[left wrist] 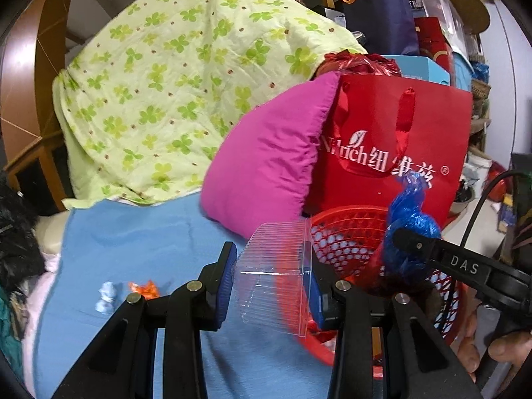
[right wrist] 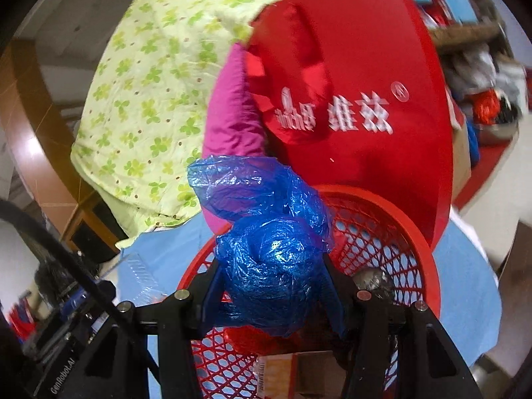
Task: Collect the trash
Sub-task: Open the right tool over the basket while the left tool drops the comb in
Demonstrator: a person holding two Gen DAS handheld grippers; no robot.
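Observation:
My left gripper is shut on a clear ribbed plastic container, held just left of the red mesh basket. My right gripper is shut on a crumpled blue plastic bag above the red mesh basket. From the left wrist view, that blue plastic bag and the right gripper's black finger hang over the basket. A small cardboard box and other scraps lie inside the basket. A pale blue wad and an orange wrapper rest on the blue sheet.
A red gift bag stands behind the basket, a magenta pillow leans on it, and a green clover quilt is piled beyond. A black cable and a person's hand are at the right.

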